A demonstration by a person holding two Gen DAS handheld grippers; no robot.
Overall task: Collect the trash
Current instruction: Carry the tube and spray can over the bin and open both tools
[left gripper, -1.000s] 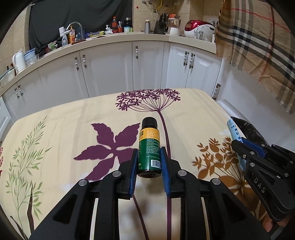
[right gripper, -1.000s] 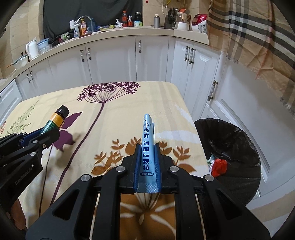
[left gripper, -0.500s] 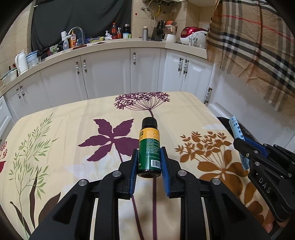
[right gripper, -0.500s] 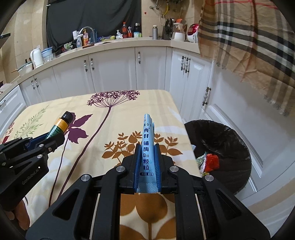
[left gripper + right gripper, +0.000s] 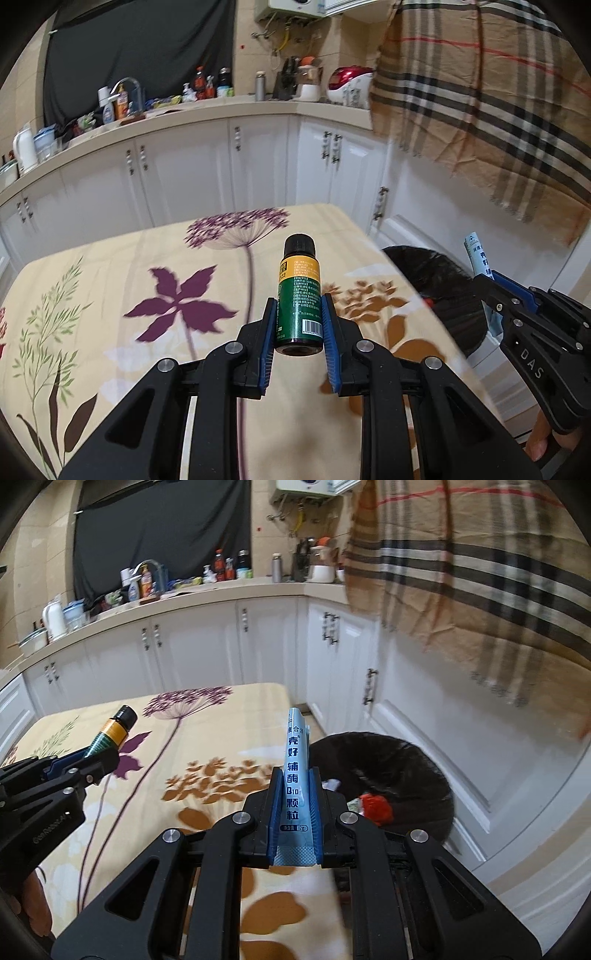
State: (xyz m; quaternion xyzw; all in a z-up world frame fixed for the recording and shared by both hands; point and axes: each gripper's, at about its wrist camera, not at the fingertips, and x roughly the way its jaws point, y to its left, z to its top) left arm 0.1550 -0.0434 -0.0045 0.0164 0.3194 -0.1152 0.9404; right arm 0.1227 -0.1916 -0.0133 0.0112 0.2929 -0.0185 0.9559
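Left gripper [image 5: 299,317] clamps green bottle [image 5: 298,295] btwn jaws; right gripper [image 5: 295,794] pinches blue sachet [image 5: 296,771], both upright.

Left gripper [image 5: 298,314] clamps green bottle [image 5: 299,295], black cap toward 12 o'clock, above floral tablecloth [image 5: 110,295]. Right gripper [image 5: 491,291] at 3 o'clock grips blue sachet [image 5: 479,258] over black bin [image 5: 443,288].

Even, soft indoor light, no harsh glare. Strong fisheye bending and dark corners. Cabinets [image 5: 192,653] and tablecloth [image 5: 110,295] motion-blurred; near objects sharp.
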